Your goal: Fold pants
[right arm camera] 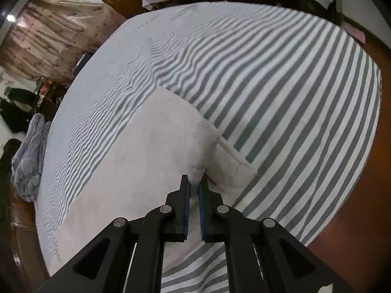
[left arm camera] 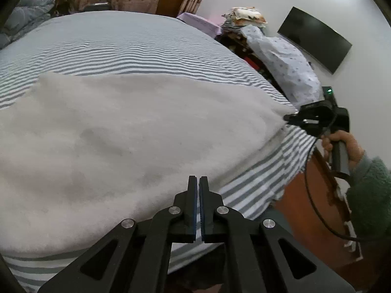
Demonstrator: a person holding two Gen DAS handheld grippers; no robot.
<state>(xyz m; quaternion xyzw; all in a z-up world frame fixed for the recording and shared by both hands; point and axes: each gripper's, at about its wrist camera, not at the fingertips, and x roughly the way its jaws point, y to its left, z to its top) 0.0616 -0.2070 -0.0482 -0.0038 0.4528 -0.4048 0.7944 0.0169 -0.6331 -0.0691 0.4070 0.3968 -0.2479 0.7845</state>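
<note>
1. Pinching comes first in the near view: the left gripper (left arm camera: 198,179) has its jaws pressed together at the near edge of the white fleece pants (left arm camera: 127,131). Whether a thin fold of the fabric sits between the pads is too close to tell.
2. Just beyond, the right gripper (right arm camera: 194,183) is clamped on a bunched edge of the pants (right arm camera: 146,146); the left camera shows it at the cloth's far right corner, held by a hand (left arm camera: 342,144) in a green fleece sleeve (left arm camera: 369,195).
3. Past the jaws, the pants lie on the striped bed sheet (right arm camera: 281,92), spread broad, with one layer already lapped over another near the right gripper, where a lower panel pokes out.
4. Judging from that overlap, the first fold looks under way or just laid, but the bundle is still wide and loose.
5. Further off, the sheet is bare, leaving room for the later folds: halving the length and squaring the edges appear to remain.
</note>
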